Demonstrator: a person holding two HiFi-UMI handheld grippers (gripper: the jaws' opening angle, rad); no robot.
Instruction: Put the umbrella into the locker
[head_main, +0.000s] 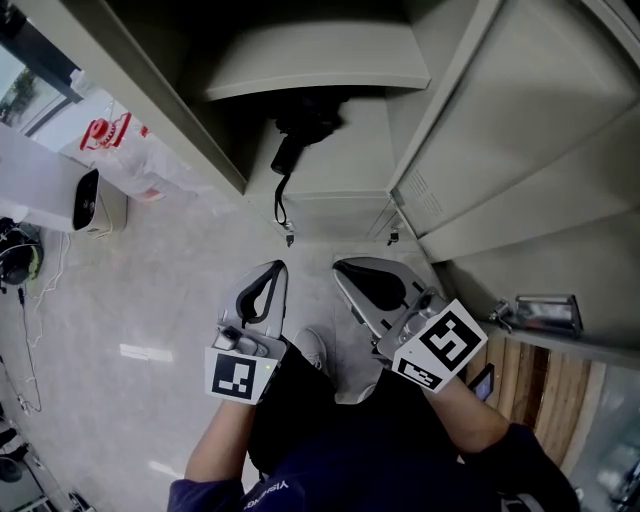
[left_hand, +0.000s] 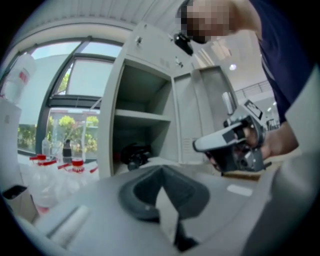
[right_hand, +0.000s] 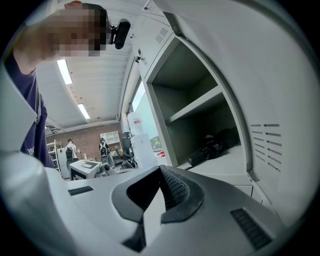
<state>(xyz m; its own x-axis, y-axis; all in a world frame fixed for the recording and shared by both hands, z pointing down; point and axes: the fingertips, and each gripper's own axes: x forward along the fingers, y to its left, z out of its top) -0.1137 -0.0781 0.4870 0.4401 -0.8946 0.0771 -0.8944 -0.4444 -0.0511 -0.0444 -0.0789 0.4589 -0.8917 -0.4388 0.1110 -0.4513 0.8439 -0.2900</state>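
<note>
Two grippers, head view: left gripper (head_main: 272, 278) and right gripper (head_main: 352, 272) are held side by side over a pale floor (head_main: 150, 290), both pointing at the open locker (head_main: 335, 190) and both short of it. Umbrella (head_main: 305, 125): black, folded, lying in the locker's compartment under a shelf (head_main: 310, 60), with its strap (head_main: 281, 200) trailing toward the front edge. Door (head_main: 520, 130): swung open at right. Bag (head_main: 115, 145): white with red print, on the floor at left. Left gripper view: jaws clenched tip to tip with nothing between them. The umbrella lies beyond in the compartment below the shelf, and the right gripper shows at right in a hand (left_hand: 280, 142). Right gripper view: jaws likewise closed together and empty. The umbrella rests deep in the same compartment, apart from both grippers, and two people (right_hand: 71, 149) stand far off at left.
</note>
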